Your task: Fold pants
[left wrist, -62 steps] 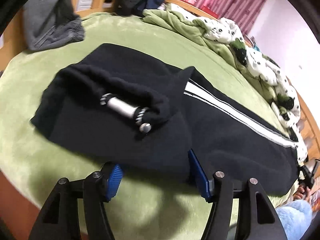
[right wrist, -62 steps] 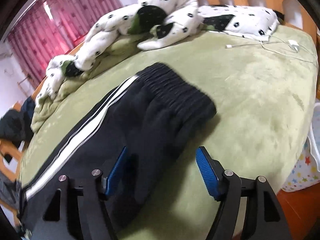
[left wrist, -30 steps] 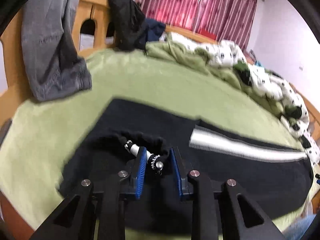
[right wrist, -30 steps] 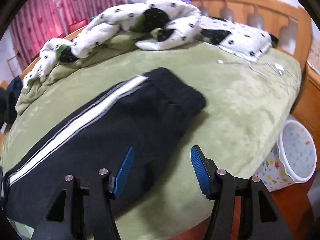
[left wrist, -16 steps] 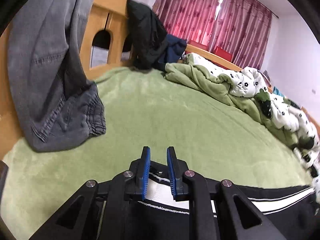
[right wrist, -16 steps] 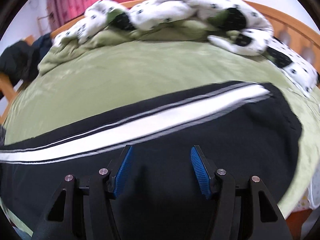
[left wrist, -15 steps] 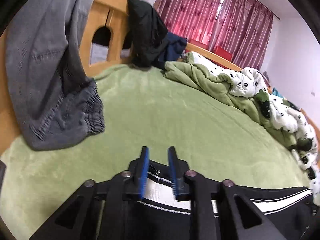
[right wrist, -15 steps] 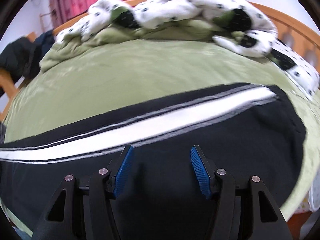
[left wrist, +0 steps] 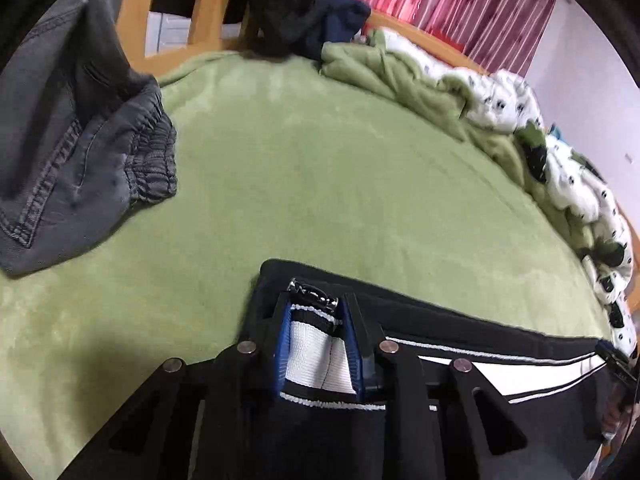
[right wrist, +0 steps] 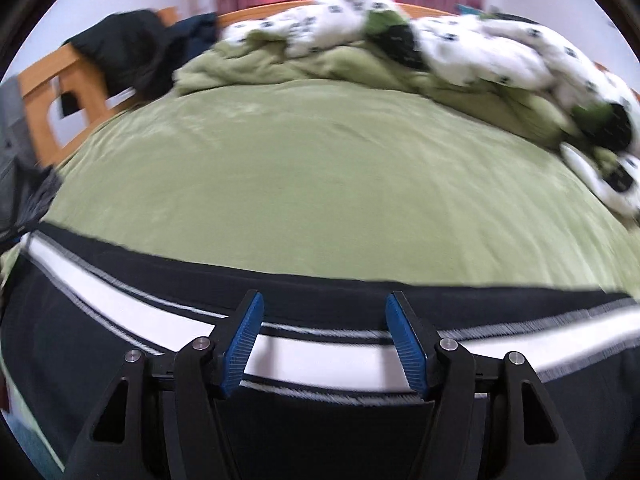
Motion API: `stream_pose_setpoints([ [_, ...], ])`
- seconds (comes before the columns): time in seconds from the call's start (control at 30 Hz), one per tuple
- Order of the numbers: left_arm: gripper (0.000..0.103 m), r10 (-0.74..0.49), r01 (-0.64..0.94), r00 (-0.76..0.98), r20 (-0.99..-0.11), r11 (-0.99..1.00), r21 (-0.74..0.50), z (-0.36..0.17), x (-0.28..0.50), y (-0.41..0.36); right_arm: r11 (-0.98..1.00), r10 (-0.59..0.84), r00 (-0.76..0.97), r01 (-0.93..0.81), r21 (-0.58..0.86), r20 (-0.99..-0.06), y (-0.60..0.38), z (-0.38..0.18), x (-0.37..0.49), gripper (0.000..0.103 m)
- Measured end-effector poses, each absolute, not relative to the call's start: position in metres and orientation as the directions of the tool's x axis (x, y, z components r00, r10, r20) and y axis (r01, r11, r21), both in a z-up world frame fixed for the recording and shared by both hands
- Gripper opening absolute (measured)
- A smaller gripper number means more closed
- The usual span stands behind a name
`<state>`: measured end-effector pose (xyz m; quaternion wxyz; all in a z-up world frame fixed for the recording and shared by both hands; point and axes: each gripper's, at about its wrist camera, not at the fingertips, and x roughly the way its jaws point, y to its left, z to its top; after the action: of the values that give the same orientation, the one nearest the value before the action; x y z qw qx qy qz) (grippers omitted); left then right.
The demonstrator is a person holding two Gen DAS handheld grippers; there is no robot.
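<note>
Black pants [left wrist: 460,320] with a white side stripe lie across the green bedspread [left wrist: 320,180]. My left gripper [left wrist: 318,308] is shut on a fold of the pants' white-striped fabric, its jaws still closing. A metal-tipped drawstring [left wrist: 314,291] sticks out just past the tips. In the right wrist view the pants [right wrist: 60,340] stretch from edge to edge. My right gripper [right wrist: 322,304] hovers over their white stripe [right wrist: 320,354], jaws apart and opening, pads pressing on nothing.
Grey jeans [left wrist: 80,152] hang off the wooden footboard [left wrist: 136,12] at the left, with dark clothes [left wrist: 296,4] draped beside them. A rumpled green and white spotted duvet [left wrist: 500,96] runs along the bed's far side, and shows too in the right wrist view [right wrist: 440,52].
My left gripper closed on the pants by the drawstring and carried that fold over the bedspread. My right gripper swung from the pants' end to over the stripe, jaws staying apart.
</note>
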<state>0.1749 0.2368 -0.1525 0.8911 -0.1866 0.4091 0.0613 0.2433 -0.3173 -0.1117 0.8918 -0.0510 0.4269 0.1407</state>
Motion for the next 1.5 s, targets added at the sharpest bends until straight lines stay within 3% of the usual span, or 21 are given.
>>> stream_pose_setpoints([
  [0.13,0.022,-0.046,-0.255,0.682,-0.730,0.921,-0.296,-0.152,0.168,0.237,0.914,0.232,0.607,-0.403,-0.043,-0.760,-0.294,-0.117,0.249,0.063],
  [0.3,0.021,-0.038,-0.268,0.702,-0.711,0.911,-0.313,-0.152,0.161,0.240,0.849,0.231,0.496,-0.523,-0.076,-0.837,-0.270,-0.144,0.262,0.062],
  [0.33,0.021,-0.041,-0.266,0.706,-0.707,0.910,-0.318,-0.151,0.161,0.241,0.835,0.226,0.485,-0.543,-0.089,-0.845,-0.267,-0.149,0.262,0.054],
  [0.43,0.021,-0.048,-0.260,0.720,-0.692,0.907,-0.333,-0.148,0.156,0.243,0.817,0.246,0.500,-0.568,-0.099,-0.830,-0.264,-0.142,0.256,0.005],
  [0.47,0.021,-0.050,-0.256,0.723,-0.689,0.907,-0.335,-0.146,0.156,0.243,0.817,0.244,0.523,-0.565,-0.117,-0.817,-0.263,-0.139,0.252,0.004],
  [0.63,0.020,-0.049,-0.255,0.743,-0.668,0.902,-0.350,-0.137,0.156,0.247,0.845,0.253,0.615,-0.516,-0.139,-0.747,-0.266,-0.118,0.245,0.004],
  [0.9,0.024,0.010,-0.320,0.679,-0.734,0.904,-0.284,-0.159,0.176,0.243,0.878,0.173,0.603,-0.452,-0.155,-0.779,-0.252,-0.153,0.263,0.007],
  [0.97,0.039,0.024,-0.334,0.662,-0.749,0.904,-0.266,-0.154,0.174,0.243,0.897,0.162,0.600,-0.421,-0.137,-0.784,-0.256,-0.146,0.265,0.020],
  [1.03,0.045,0.053,-0.354,0.644,-0.763,0.905,-0.235,-0.146,0.168,0.241,0.931,0.116,0.611,-0.343,-0.129,-0.783,-0.271,-0.134,0.264,0.035],
  [1.1,0.049,0.052,-0.317,0.669,-0.741,0.922,-0.222,-0.134,0.158,0.234,0.954,0.100,0.666,-0.275,-0.119,-0.739,-0.293,-0.119,0.252,0.038],
  [1.17,0.059,0.033,-0.256,0.698,-0.716,0.945,-0.206,-0.125,0.151,0.221,0.969,0.060,0.692,-0.214,-0.124,-0.720,-0.316,-0.113,0.244,0.050],
  [1.33,0.060,0.036,-0.211,0.694,-0.719,0.965,-0.154,-0.136,0.166,0.191,0.979,-0.070,0.570,-0.120,-0.167,-0.819,-0.345,-0.154,0.272,0.050],
  [1.4,0.060,0.062,-0.253,0.639,-0.767,0.958,-0.133,-0.155,0.178,0.188,0.984,-0.061,0.615,-0.097,-0.152,-0.786,-0.348,-0.156,0.272,0.050],
  [1.5,0.060,0.082,-0.254,0.644,-0.760,0.961,-0.111,-0.157,0.175,0.184,0.982,-0.088,0.625,-0.075,-0.172,-0.775,-0.343,-0.157,0.273,0.051],
])
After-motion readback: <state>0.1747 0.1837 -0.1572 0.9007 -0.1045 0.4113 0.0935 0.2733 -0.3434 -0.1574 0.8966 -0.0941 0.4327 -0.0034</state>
